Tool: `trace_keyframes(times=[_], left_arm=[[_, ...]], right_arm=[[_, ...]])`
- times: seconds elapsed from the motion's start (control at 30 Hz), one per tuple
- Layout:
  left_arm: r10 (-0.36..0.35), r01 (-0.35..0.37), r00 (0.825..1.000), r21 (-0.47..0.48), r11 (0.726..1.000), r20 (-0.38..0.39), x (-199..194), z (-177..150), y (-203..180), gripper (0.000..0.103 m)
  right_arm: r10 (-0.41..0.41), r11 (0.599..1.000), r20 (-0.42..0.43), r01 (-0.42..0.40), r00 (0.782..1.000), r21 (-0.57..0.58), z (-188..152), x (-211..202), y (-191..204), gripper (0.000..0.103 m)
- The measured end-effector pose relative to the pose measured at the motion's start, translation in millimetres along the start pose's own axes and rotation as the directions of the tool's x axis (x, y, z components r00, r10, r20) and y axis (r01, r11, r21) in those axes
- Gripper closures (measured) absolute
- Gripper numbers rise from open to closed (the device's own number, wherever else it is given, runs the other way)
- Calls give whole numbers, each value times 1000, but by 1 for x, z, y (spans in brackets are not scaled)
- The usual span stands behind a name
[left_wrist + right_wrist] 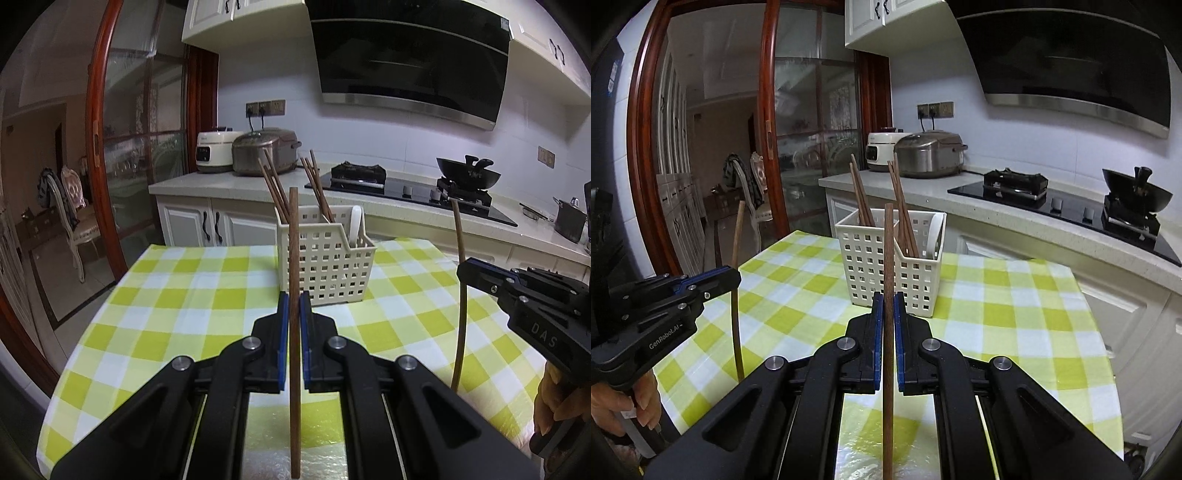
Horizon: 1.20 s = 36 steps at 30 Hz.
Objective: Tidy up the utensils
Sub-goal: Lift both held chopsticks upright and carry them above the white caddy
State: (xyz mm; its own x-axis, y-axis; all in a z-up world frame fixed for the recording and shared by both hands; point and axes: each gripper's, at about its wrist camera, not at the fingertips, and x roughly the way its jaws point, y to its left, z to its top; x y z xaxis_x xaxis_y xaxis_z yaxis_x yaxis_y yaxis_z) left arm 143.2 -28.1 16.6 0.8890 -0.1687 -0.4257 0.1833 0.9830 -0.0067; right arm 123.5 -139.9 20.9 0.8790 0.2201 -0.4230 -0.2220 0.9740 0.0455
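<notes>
Left tool (pixel 294 306): blue pads clamped on a brown wooden chopstick (pixel 293 258), held upright; the stick runs from below the pads up past them, its top crossing in front of the caddy. Seen from the right wrist view, the same left tool (pixel 733 275) comes in from the left side, and its stick (pixel 736 295) stands upright over the cloth.

Right tool (pixel 887 306): blue pads closed on a second brown chopstick (pixel 888 258), also upright, top end level with the caddy's rim. From the left wrist view the right tool (pixel 463 271) enters from the right, gripping its stick (pixel 461 295) around mid-length; the stick looks bowed, which may be lens distortion.

Caddy (pixel 325 266): cream plastic basket with grid holes, divided into compartments, standing on the desk ahead of both tools, apart from them. It holds two bunches of brown chopsticks (pixel 275 192) leaning leftward, in separate compartments, and a white spoon (pixel 355 221) in the right-hand section.

Desk (pixel 166 295): covered by a yellow-green and white checked cloth.

Background: kitchen worktop (pixel 207 184) with two rice cookers (pixel 264 151), a black hob with a wok (pixel 467 175), a range hood (pixel 406 59) above, and a wood-framed glass door (pixel 110 147) to the left.

Hands: fingers of the person visible on each tool's handle at the frame edges; exact grip unclear.
</notes>
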Motion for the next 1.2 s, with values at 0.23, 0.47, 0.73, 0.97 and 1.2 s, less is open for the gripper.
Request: trace_keyframes(times=[0.23,0.47,0.73,0.97,1.2], left_arm=[[5,-5,1000,-10,1000,30,-10,0,0,97],[-13,14,998,-5,1000,62,-18,3,-5,97],[-16,17,995,-9,1000,97,-26,12,-4,97],[-21,20,994,5,1000,111,-27,18,-5,97],[-37,34,992,20,999,122,-22,31,-6,97]], right_arm=[[2,1000,40,-2,999,11,2,-8,2,97],[11,1000,58,-11,998,2,3,-10,10,97],[10,1000,92,-10,996,0,12,-18,13,97],[7,1000,109,-5,994,-13,22,-18,15,97],[-4,999,126,9,992,-36,35,-14,14,97]])
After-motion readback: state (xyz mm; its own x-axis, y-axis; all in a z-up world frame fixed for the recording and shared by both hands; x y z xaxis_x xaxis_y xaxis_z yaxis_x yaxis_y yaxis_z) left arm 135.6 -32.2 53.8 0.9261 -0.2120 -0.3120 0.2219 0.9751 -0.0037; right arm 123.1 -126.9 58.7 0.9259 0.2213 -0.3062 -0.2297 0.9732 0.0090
